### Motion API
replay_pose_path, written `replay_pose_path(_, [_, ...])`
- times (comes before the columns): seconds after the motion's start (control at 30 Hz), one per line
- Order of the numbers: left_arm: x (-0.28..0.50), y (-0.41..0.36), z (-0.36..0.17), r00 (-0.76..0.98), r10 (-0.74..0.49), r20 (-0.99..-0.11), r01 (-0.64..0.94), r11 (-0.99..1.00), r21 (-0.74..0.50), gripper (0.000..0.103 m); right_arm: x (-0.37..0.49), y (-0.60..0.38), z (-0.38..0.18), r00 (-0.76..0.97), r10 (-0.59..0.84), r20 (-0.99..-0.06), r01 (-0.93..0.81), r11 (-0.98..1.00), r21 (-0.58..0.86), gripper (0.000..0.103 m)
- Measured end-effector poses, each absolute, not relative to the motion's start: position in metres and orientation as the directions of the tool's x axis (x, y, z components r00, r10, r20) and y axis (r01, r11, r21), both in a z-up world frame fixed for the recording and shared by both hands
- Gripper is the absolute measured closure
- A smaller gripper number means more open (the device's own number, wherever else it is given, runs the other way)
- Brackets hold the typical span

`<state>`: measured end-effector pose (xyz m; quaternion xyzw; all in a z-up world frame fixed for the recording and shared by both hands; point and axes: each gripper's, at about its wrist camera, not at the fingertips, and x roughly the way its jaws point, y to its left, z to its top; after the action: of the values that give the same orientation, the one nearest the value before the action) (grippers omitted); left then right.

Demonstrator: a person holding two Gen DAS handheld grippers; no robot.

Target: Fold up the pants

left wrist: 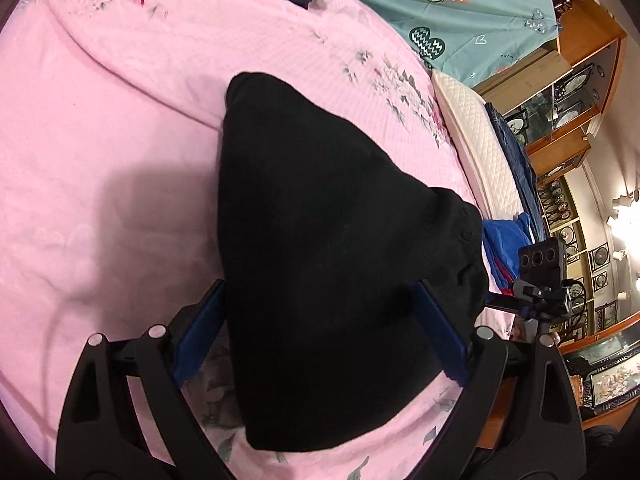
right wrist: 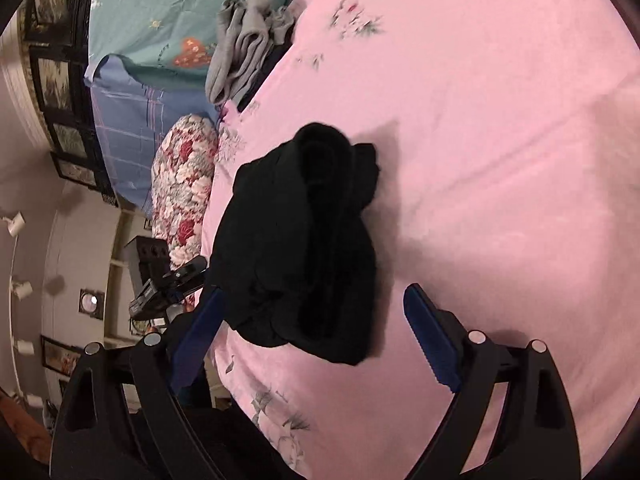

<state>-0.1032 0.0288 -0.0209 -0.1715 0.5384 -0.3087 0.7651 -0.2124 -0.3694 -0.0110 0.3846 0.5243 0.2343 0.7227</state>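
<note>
Spread wide, left gripper point(left wrist: 320, 332) and right gripper point(right wrist: 316, 340), jaws gaping around folded black pants point(left wrist: 320, 248) on pink floral bedspread point(left wrist: 100, 140); farther back, gray garments point(right wrist: 240, 56) against teal sheet point(left wrist: 472, 12).

The black pants point(right wrist: 304, 240) are sitting bunched into a thick folded bundle on the pink sheet point(right wrist: 500, 160). The right gripper point(right wrist: 316, 336) is hanging over the near end of the bundle with its jaws spread wide, blue pads point(right wrist: 430, 336) showing, not gripping anything. The left gripper point(right wrist: 160, 280) is poking in beside the pants. Further back, gray clothes point(right wrist: 244, 48) are lying by a teal blanket point(right wrist: 168, 12), and a floral pillow point(right wrist: 182, 184) is resting at the bed's edge.
</note>
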Motion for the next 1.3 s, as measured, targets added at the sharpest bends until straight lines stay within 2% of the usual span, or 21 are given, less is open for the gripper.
replay_pose_path(0.17, [-0.098,0.024,-0.029,0.199,-0.671,-0.714,0.272,0.738,-0.617,0.008,-0.195,-0.351,-0.013,0.209,0.727,-0.654,0.094,0.651,0.753,0.012])
replay_pose_path(0.3, [-0.096,0.021,-0.030,0.193,-0.680,-0.707,0.281,0.729,-0.625,0.007,-0.187,-0.354,-0.018,0.135,0.758,-0.638,0.183,0.614,0.768,0.012])
replay_pose_path(0.43, [-0.093,0.020,-0.031,0.177,-0.698,-0.694,0.283,0.712,-0.643,0.005,-0.183,-0.350,-0.022,0.149,0.782,-0.606,0.237,0.566,0.789,0.011])
replay_pose_path(0.6, [-0.093,0.019,-0.032,0.162,-0.715,-0.681,0.302,0.692,-0.655,0.004,-0.184,-0.337,-0.017,0.166,0.763,-0.625,0.198,0.595,0.779,0.011])
replay_pose_path(0.73, [-0.093,0.021,-0.032,0.157,-0.734,-0.661,0.312,0.672,-0.672,0.004,-0.193,-0.346,-0.020,0.165,0.756,-0.634,0.211,0.601,0.771,0.037])
replay_pose_path(0.93, [-0.090,0.011,-0.032,0.161,-0.728,-0.666,0.325,0.676,-0.661,0.002,-0.182,-0.325,-0.017,0.173,0.729,-0.662,0.118,0.652,0.749,0.035])
replay_pose_path(1.07, [-0.092,0.009,-0.032,0.165,-0.725,-0.669,0.342,0.678,-0.651,0.004,-0.182,-0.316,-0.013,0.168,0.693,-0.701,0.035,0.707,0.706,0.044])
replay_pose_path(1.2, [-0.098,0.003,-0.032,0.176,-0.705,-0.687,0.372,0.694,-0.617,0.042,-0.187,-0.320,-0.013,0.186,0.685,-0.704,0.010,0.716,0.699,0.054])
replay_pose_path(1.3, [-0.101,0.004,-0.026,0.189,-0.713,-0.675,0.365,0.689,-0.625,0.064,-0.191,-0.315,-0.012,0.212,0.679,-0.703,-0.002,0.719,0.695,0.056])
